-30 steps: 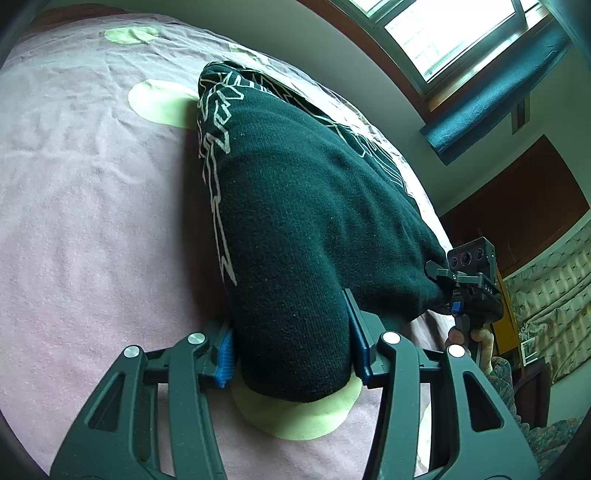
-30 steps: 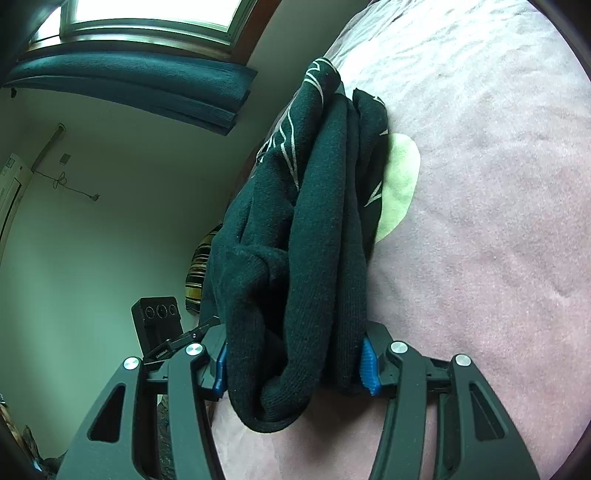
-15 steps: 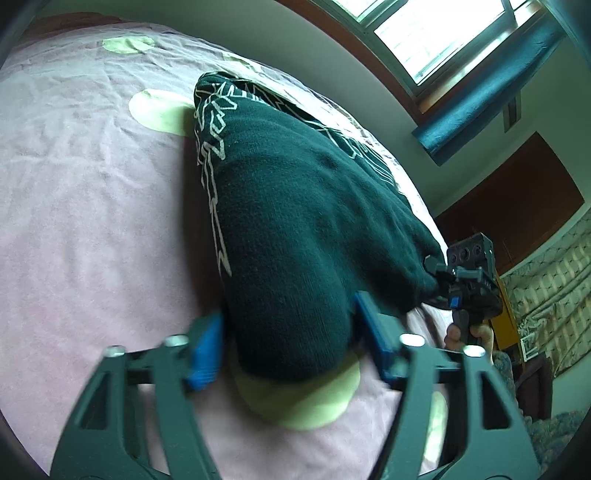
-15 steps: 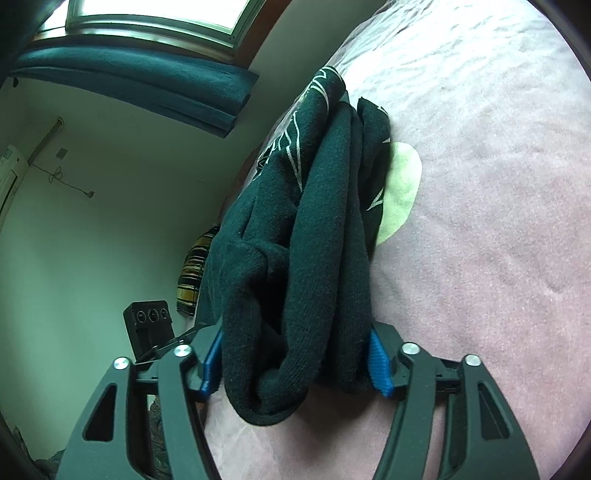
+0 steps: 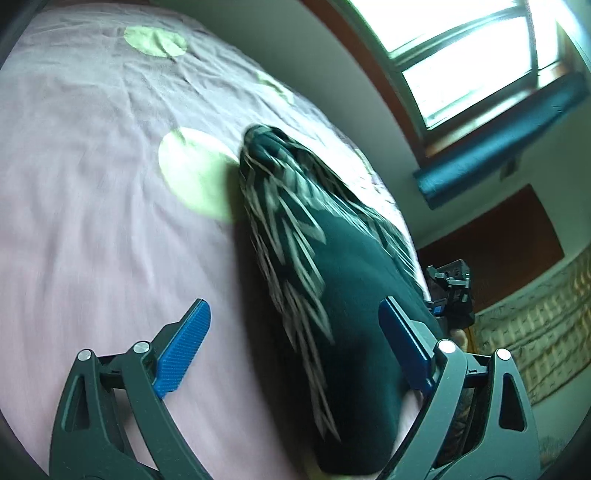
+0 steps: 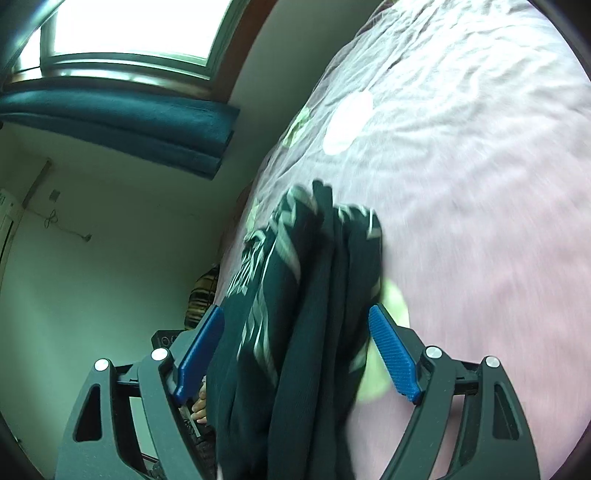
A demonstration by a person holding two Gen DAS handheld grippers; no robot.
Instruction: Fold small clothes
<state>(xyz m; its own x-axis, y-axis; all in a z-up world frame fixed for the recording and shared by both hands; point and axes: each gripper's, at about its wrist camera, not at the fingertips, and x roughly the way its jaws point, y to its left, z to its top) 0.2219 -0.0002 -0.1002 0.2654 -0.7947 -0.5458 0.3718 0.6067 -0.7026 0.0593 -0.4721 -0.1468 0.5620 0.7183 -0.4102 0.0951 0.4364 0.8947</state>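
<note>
dark knit garment [image 5: 351, 314], pale line pattern, bunched

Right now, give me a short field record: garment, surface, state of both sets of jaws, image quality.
garment: dark knit garment with pale line pattern, folded in layers, lying on the bed
surface: pink bedsheet with pale green round patches
left gripper: jaws wide open, garment between them but not clamped
right gripper: jaws open, folded edge of the garment between them, not pinched
image quality: motion blur in both wrist views
background: window with teal curtain below it
</note>
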